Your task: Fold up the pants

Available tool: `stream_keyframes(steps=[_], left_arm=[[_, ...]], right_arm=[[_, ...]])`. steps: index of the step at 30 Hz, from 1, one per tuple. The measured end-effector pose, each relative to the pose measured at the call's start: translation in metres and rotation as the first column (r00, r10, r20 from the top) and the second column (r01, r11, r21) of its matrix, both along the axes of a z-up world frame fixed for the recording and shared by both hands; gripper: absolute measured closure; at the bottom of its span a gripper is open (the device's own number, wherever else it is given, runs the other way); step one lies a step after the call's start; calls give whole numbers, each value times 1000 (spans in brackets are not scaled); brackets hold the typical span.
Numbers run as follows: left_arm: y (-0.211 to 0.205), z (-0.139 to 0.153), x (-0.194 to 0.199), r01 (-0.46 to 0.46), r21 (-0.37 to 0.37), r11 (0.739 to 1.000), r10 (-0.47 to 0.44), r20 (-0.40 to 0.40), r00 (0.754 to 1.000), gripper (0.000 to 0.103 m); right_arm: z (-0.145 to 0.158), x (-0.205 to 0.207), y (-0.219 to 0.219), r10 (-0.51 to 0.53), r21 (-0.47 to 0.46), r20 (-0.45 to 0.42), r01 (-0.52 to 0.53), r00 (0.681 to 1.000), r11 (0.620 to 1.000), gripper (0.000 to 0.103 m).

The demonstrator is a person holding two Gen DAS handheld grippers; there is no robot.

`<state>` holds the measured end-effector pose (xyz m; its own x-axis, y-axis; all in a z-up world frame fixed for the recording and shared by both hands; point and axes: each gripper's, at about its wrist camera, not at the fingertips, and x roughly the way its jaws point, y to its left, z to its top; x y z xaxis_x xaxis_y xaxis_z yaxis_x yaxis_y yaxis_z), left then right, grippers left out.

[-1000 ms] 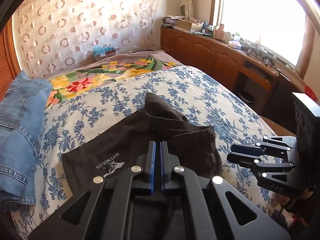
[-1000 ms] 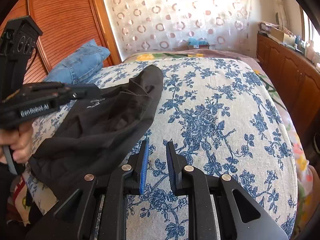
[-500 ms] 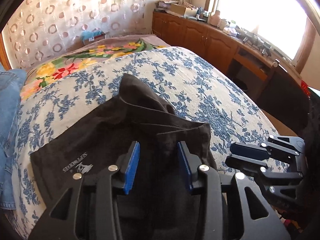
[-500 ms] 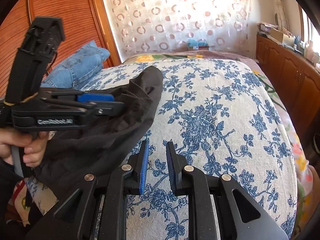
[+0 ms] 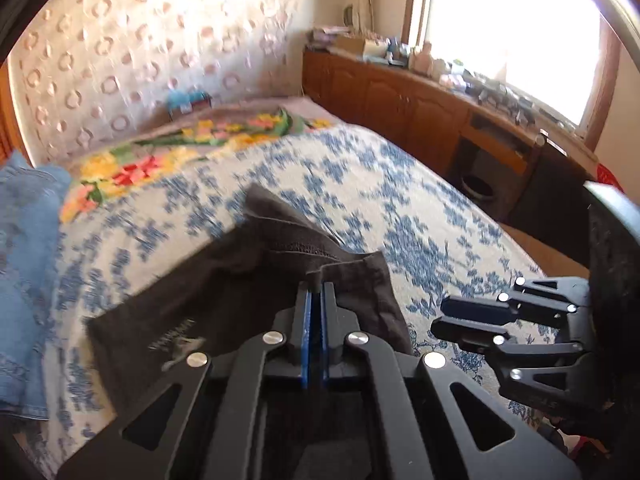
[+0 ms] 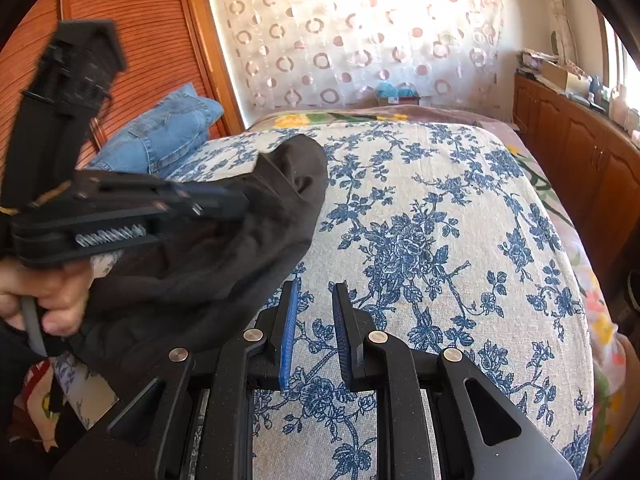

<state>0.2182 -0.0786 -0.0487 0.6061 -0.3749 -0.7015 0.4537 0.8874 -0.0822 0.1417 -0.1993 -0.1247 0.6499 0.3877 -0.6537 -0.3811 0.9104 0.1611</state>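
**A:** What lies around the dark pants (image 5: pixel 240 300)?

**B:** They sit on the blue-flowered bedspread (image 6: pixel 440 240), toward the bed's left side as the right wrist camera sees it. Beyond them a pile of blue jeans (image 6: pixel 168 136) leans by the slatted wooden door (image 6: pixel 132 40). A bright flowered blanket (image 5: pixel 168 156) covers the far end of the bed, and behind that hangs a sheer curtain with rings (image 6: pixel 360 32).

**A:** And the left gripper (image 5: pixel 315 292)?

**B:** Its blue pads are pressed together, with a fold of the pants' dark hem pinched at their tips (the left wrist picture is smeared, so how much cloth is caught I can't say for sure). A hand (image 6: pixel 52 292) grips its handle, low at the left of the right wrist view.

**A:** Does anything stand in the way?

**B:** From the right side, the left gripper's black body crosses in front of the pants and hides part of them. The right gripper (image 6: pixel 316 320) hovers over bare bedspread just beside the pants' near edge, its jaws slightly apart with nothing between them.

**A:** Room to move?

**B:** The bedspread to the right of the pants is open all the way to the bed's edge. Past that edge runs a long wooden cabinet (image 5: pixel 400 100) under the window (image 5: pixel 520 32), its top crowded with small items.
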Motion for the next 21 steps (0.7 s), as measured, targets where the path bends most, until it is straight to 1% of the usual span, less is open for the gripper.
stream_keyframes(steps=[3, 5, 9, 13, 17, 21], left_arm=[[15, 12, -2, -28, -2, 1000, 28, 31, 999, 103], [25, 16, 1, -48, 17, 999, 47, 39, 998, 103], [40, 13, 5, -99, 59, 993, 96, 48, 994, 103], [51, 7, 6, -151, 101, 983, 144, 76, 987, 103], [69, 4, 13, -200, 93, 975, 194, 74, 978, 103], [88, 10, 18, -246, 75, 966, 240, 85, 967, 103]], right_arm=[[0, -1, 0, 0, -2, 2, 0, 1000, 1000, 87], [0, -1, 1, 0, -5, 3, 0, 1000, 1000, 87], [1, -1, 2, 1, -8, 4, -1, 1000, 1000, 87], [1, -2, 2, 2, -9, 4, -2, 1000, 1000, 87], [1, -2, 2, 3, -9, 4, -3, 1000, 1000, 87], [1, -2, 2, 4, -9, 4, -4, 1000, 1000, 87]])
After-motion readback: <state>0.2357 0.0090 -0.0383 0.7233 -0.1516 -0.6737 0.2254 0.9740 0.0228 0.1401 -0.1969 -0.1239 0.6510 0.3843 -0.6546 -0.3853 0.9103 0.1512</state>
